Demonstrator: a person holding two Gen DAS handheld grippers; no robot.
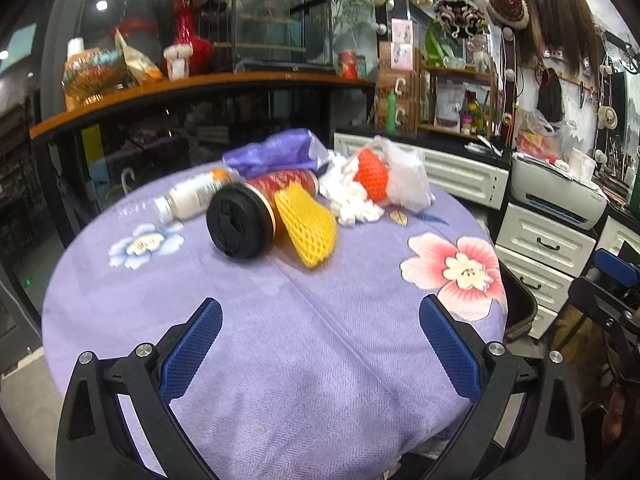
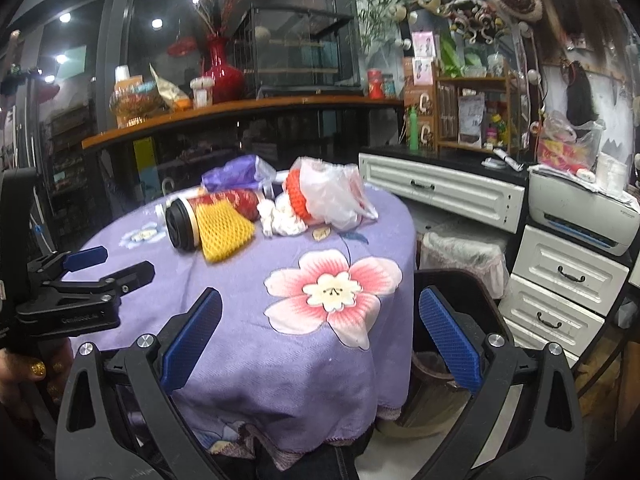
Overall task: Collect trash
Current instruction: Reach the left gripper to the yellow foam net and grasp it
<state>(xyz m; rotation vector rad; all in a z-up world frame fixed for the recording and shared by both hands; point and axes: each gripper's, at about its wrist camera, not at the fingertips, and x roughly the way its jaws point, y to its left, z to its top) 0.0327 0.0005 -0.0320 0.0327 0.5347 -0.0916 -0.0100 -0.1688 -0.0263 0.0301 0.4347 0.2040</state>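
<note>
Trash lies in a heap at the far side of a round table with a purple flowered cloth (image 1: 280, 340). A red paper cup with a black lid (image 1: 244, 220) lies on its side beside a yellow foam net (image 1: 308, 228). Behind them are a small white bottle (image 1: 192, 196), a purple bag (image 1: 276, 152), crumpled white tissue (image 1: 352, 200), an orange foam net (image 1: 372, 176) and a clear plastic bag (image 1: 408, 180). My left gripper (image 1: 320, 316) hovers open over the near cloth. My right gripper (image 2: 320, 304) is open above the table's right edge, with the cup (image 2: 184, 224) far ahead.
White drawers (image 2: 560, 272) and a printer (image 2: 580, 208) stand to the right. A dark bin (image 2: 436, 380) sits on the floor beside the table. A wooden counter (image 1: 200, 84) with a red vase (image 1: 192, 40) runs behind. A hand (image 2: 24, 372) holds the left gripper.
</note>
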